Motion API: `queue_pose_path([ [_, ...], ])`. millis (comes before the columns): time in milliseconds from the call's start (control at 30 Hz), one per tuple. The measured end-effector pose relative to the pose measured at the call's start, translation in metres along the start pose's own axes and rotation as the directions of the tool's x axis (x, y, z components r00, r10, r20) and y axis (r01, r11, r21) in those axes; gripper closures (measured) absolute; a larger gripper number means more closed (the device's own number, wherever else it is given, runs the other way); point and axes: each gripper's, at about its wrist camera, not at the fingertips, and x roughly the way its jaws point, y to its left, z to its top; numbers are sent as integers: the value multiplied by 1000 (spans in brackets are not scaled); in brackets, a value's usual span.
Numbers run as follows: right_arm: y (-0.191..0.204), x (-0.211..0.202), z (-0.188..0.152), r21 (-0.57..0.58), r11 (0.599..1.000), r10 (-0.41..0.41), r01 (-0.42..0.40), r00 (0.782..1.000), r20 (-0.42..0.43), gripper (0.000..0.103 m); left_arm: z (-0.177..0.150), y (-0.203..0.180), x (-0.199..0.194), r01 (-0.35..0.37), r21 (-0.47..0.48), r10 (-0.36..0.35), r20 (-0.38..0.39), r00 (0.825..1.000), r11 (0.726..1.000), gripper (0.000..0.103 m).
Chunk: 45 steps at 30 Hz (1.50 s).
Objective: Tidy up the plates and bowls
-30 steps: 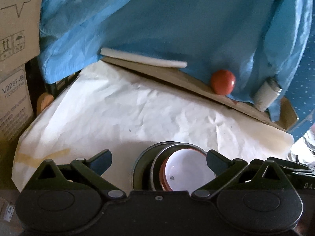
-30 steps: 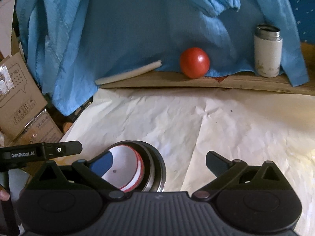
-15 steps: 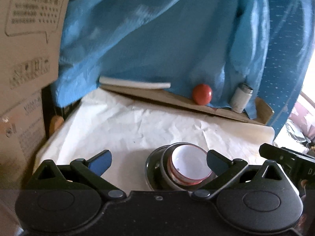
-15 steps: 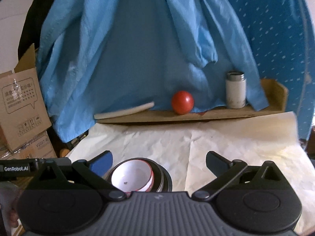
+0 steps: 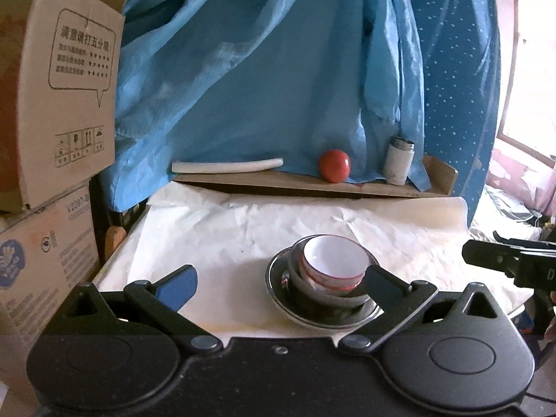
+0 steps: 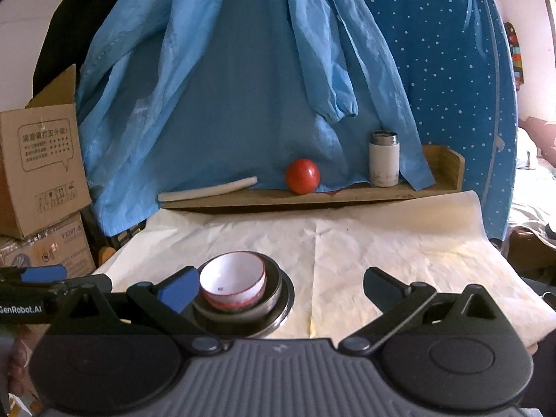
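Both grippers hang above the near edge of the table (image 6: 399, 243), and neither one has hold of anything. The left gripper (image 5: 279, 279) has its jaws spread wide, nothing between them but white paper and the stack. The right gripper (image 6: 279, 283) is spread just as wide, its jaws empty too.

The stack sits near the front of the table, left of the middle in the right view. At the bottom is a metal plate (image 5: 278, 288), on it a grey bowl (image 5: 299, 283), and nested in that a white bowl (image 6: 232, 278) with red bands around its outside. In the left view the white bowl tilts a little inside the grey one. That view puts the left gripper's right finger in front of the stack's right side; whether they touch, I cannot tell. In the right view the blue-padded left finger sits just beside the white bowl's rim.

Far back, a wooden shelf (image 6: 347, 193) carries a white roll (image 6: 208, 191) on the left, a red ball (image 6: 302, 175) in the middle and a white flask (image 6: 383, 160) on the right. Blue cloth (image 6: 243, 87) hangs behind. 2 cardboard boxes (image 5: 52, 104) are stacked on the far left.
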Motion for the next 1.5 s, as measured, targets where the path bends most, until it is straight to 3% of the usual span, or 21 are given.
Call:
queue_pose_path([
  [200,0,-11,-9,-9,1000,-9,9,1000,-8,0,-10,-1,-9,15,10,-15,13,1000,1000,1],
  [700,-8,-15,-31,12,999,-32,33,994,-101,0,-27,-4,-3,13,6,-12,-63,998,1000,1],
  [1500,-6,2,-34,2,1000,-11,11,983,-181,0,-33,-3,10,-6,1,6,-130,991,1000,1],
])
